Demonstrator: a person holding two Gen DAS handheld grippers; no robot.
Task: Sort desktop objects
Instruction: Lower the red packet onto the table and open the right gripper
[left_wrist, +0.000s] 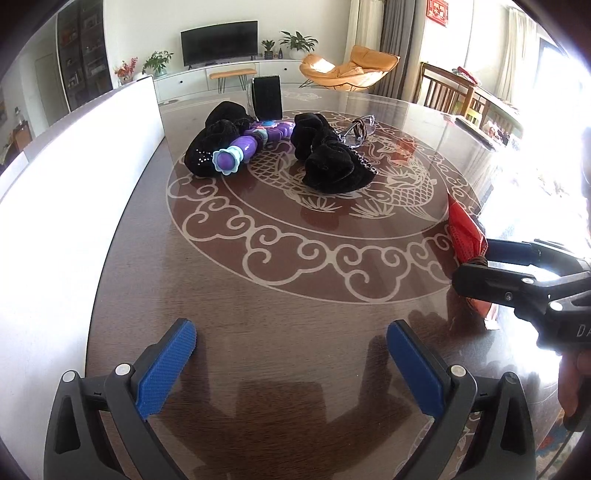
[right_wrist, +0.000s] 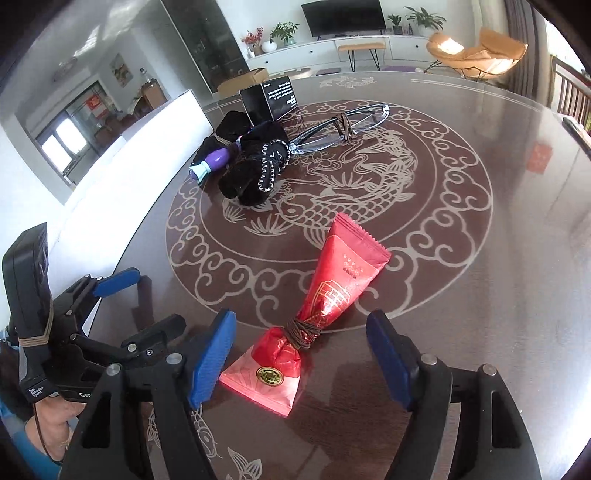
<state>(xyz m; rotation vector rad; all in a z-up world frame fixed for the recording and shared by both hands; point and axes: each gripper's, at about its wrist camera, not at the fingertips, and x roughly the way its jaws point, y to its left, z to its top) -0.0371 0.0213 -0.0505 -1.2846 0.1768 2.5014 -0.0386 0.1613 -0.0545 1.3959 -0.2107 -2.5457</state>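
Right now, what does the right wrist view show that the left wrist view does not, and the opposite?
Only the right wrist view shows the whole red packet, tied with a brown band, lying between the open pads of the right hand-held gripper. It also shows the white print on the black box.

Only the left wrist view shows the open, empty left hand-held gripper from behind, and the wooden chair.

Both show the purple toy, black scrunchies, glasses and patterned table.

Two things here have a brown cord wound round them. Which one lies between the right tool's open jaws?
The red packet, cord tied round its middle, near the right tool. The other, the clear glasses, lies far back beside the black cloth.
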